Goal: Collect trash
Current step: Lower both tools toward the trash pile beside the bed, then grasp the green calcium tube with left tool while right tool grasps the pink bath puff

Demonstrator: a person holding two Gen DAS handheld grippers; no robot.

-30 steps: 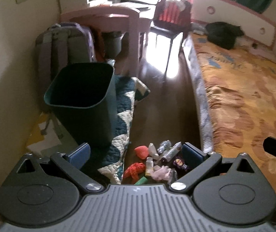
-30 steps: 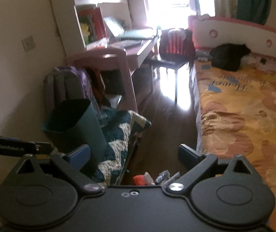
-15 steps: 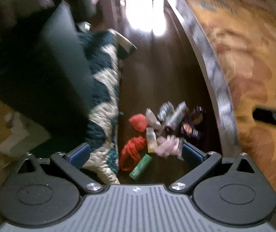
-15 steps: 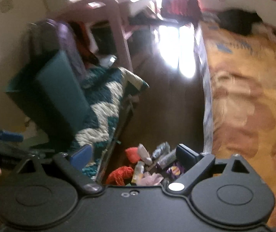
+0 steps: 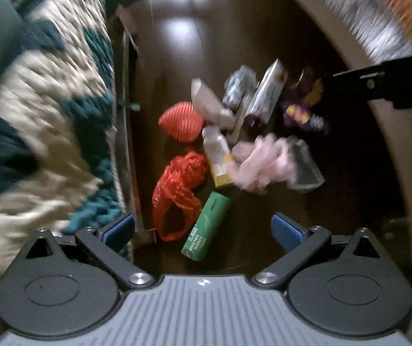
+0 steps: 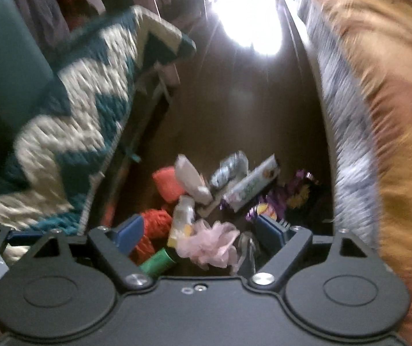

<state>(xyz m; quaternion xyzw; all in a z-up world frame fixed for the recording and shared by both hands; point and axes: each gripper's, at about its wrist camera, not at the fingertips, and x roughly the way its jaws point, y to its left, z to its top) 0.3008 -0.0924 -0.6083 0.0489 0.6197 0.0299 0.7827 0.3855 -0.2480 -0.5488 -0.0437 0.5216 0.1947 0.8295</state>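
Trash lies in a heap on the dark wood floor: a green tube (image 5: 207, 226), a crumpled red plastic bag (image 5: 178, 190), a red ribbed ball (image 5: 180, 121), a small white and yellow bottle (image 5: 217, 155), a pink mesh puff (image 5: 262, 161) and several wrappers (image 5: 266, 92). My left gripper (image 5: 203, 232) is open and points down over the green tube and red bag, not touching them. My right gripper (image 6: 198, 233) hangs above the pink puff (image 6: 208, 245) and bottle (image 6: 184, 216); its jaws are closing, and nothing is pressed between the pads. The dark green bin (image 6: 1, 63) stands at left.
A teal and cream zigzag quilt (image 5: 47, 109) lies along the left of the heap. The bed (image 6: 378, 86) with its orange flowered cover runs down the right side. The floor between them is a narrow lane with sun glare at the far end.
Both grippers have dropped steeply and tilted downward toward the trash heap, which now looks much larger. The bin has slid to the upper left edge. The right jaws have narrowed a little.
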